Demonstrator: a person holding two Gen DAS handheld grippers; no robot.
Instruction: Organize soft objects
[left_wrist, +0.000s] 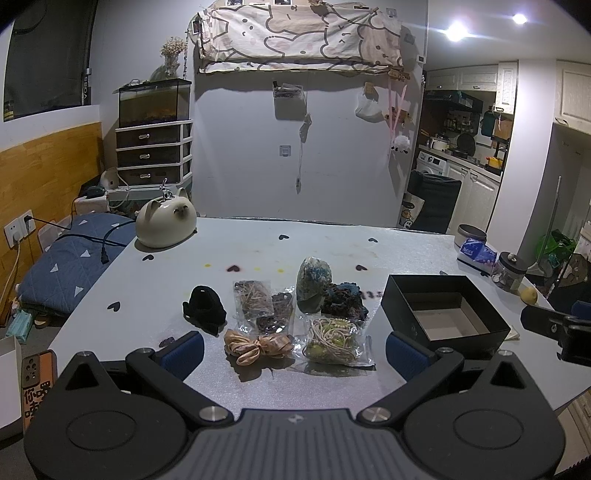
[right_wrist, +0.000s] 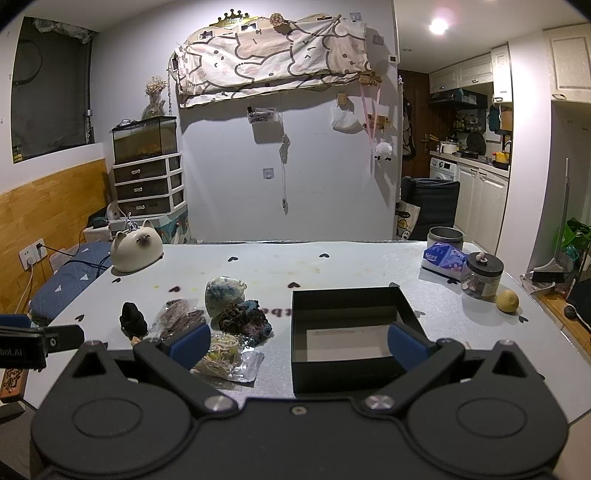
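Fingers (left_wrist: 183, 349) of both grippers spread, empty; beige ribbon (left_wrist: 258, 345) lies between left fingers; slippery bagged cord (left_wrist: 334, 339) might slide when pinched.

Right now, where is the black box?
The black box sits open on the table's right side, directly before the right gripper, beside the packet of cords.

The table (left_wrist: 258, 258) has a pale, faintly speckled matt top, the black box (right_wrist: 347, 306) looks like matt card with a lighter paper-like floor, the cat-shaped pot (left_wrist: 166, 221) is glossy glazed ceramic — and the bagged cords (left_wrist: 332, 339) sit in shiny, crinkled clear plastic.
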